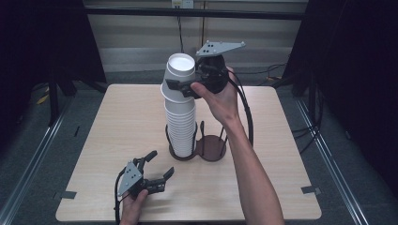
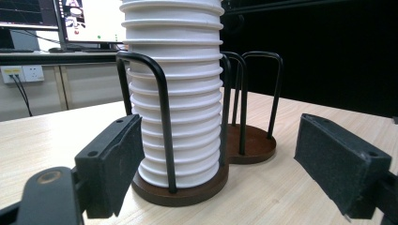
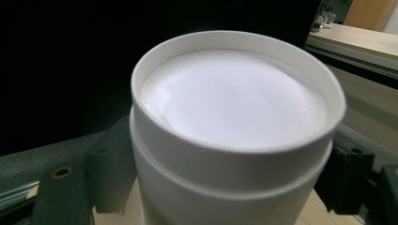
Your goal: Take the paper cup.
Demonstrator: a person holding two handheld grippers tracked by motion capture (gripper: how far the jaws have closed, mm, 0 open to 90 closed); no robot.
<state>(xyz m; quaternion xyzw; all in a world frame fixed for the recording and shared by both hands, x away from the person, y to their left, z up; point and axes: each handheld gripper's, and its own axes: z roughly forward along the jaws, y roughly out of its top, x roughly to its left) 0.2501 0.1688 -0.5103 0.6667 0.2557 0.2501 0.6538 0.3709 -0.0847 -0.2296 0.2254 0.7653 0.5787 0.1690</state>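
The right claw (image 1: 180, 87) grips the tilted top cups (image 3: 234, 136) of the white paper stack (image 1: 182, 123), its black padded jaws pressed against the smooth sides just under the upturned, recessed round base. The ribbed stack of nested rims stands in a dark round wooden holder (image 2: 180, 190) with black wire hoops, its twin ring (image 1: 211, 147) alongside. The left claw (image 1: 155, 166) rests low on the pale wood-grain bench (image 1: 103, 140), jaws apart, holding nothing.
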